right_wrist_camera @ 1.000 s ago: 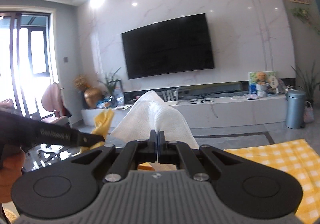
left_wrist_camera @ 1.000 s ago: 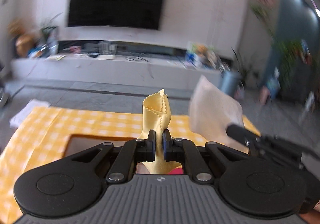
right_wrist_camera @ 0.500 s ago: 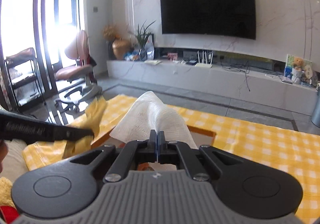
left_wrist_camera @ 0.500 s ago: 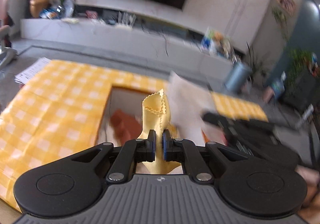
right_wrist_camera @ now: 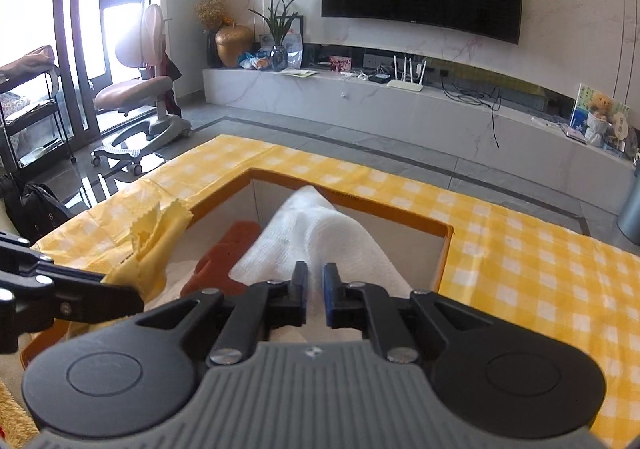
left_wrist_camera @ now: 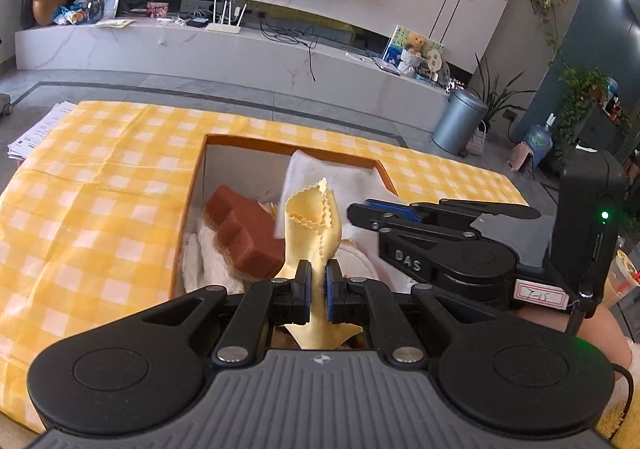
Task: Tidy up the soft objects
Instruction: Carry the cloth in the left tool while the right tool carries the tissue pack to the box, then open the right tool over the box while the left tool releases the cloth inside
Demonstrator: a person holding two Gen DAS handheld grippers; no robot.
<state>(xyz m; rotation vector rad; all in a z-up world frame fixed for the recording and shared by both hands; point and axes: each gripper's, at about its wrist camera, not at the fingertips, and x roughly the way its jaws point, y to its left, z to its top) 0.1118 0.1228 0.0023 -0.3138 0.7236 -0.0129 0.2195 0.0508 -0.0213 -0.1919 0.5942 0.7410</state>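
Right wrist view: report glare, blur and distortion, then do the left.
Right wrist view: window at left blown out white, straight edges bowed by the fisheye, white towel sharp. Left wrist view: even light, no blur, yellow cloth crisp, ceiling spots flare at top right.

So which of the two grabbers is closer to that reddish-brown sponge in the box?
Left. The left gripper, pinching a yellow cloth, sits just beside the sponge. The right gripper is further over, with a white cloth between its jaws.
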